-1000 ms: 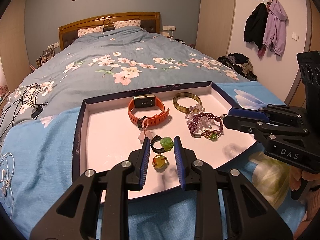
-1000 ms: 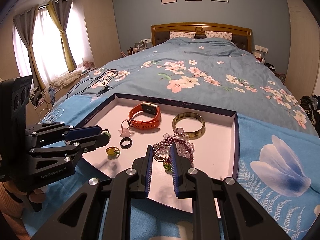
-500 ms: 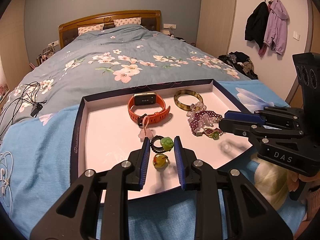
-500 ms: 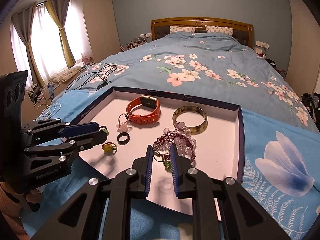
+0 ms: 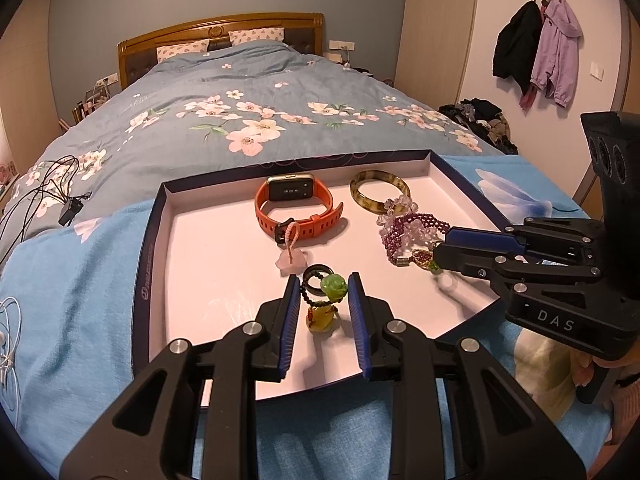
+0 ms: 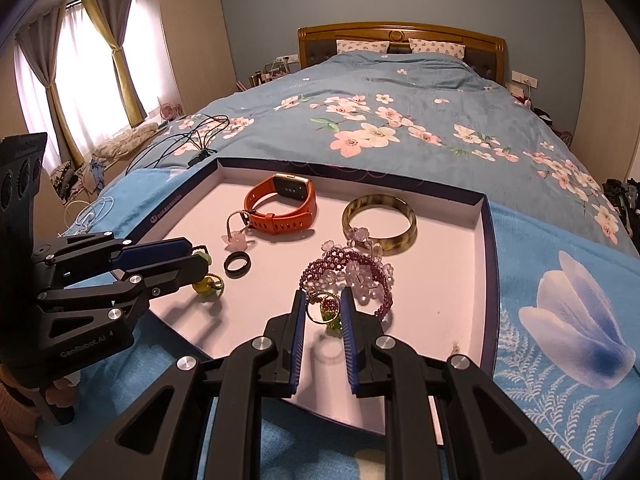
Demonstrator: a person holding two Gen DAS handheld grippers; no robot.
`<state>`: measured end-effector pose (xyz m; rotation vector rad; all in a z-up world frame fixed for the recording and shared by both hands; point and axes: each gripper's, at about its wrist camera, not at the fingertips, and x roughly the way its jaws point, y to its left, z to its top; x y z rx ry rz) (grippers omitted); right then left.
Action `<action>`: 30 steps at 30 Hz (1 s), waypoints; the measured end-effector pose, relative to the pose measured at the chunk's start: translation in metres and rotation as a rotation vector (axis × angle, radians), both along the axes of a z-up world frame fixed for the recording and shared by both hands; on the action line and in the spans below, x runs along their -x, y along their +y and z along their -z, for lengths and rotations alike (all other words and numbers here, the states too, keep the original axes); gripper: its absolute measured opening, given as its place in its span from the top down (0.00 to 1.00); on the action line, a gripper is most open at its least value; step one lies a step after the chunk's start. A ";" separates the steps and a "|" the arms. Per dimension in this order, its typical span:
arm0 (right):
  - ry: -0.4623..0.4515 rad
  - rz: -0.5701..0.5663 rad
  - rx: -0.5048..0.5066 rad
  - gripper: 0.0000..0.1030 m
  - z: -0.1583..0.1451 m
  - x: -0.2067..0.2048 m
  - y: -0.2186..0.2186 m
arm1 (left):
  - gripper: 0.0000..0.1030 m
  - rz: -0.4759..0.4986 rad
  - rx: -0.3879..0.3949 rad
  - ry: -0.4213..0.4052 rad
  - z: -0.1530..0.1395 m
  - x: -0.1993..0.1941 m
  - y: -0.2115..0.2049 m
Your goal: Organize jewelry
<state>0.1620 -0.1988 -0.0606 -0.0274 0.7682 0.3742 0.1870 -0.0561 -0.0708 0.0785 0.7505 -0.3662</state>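
A shallow box lid [image 5: 148, 264] with a pale floor lies on the bed and holds the jewelry. My left gripper [image 5: 324, 286] is shut on a green bead charm [image 5: 334, 287] on a dark cord, held just above a yellow ring [image 5: 320, 320]. My right gripper [image 6: 323, 308] is shut on a thin ring [image 6: 320, 309] above the purple bead bracelet [image 6: 348, 270]. An orange watch [image 5: 298, 210], a horn bangle [image 5: 380, 192], a pink flower charm [image 5: 292, 258] and a black ring [image 6: 237, 265] lie in the lid.
The lid rests on a blue towel [image 5: 72, 312] over a floral duvet [image 5: 248, 120]. Cables [image 5: 44, 196] lie left on the bed. White earphones [image 5: 6, 344] lie at the far left. Coats hang on the right wall [image 5: 536, 48].
Both grippers have shifted slightly forward over the lid, each keeping its hold. The jewelry lying in the lid has not moved.
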 end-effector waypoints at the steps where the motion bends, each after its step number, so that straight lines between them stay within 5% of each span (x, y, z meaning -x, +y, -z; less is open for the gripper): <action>1: 0.003 0.001 0.001 0.85 0.001 0.000 0.000 | 0.76 0.000 0.000 0.001 0.000 0.000 -0.001; 26: 0.029 0.023 0.017 0.84 0.007 -0.007 0.004 | 0.75 -0.014 0.002 0.033 0.007 -0.006 0.000; 30: 0.021 0.026 0.007 0.84 0.007 -0.005 0.004 | 0.68 -0.020 0.003 0.029 0.007 -0.005 0.000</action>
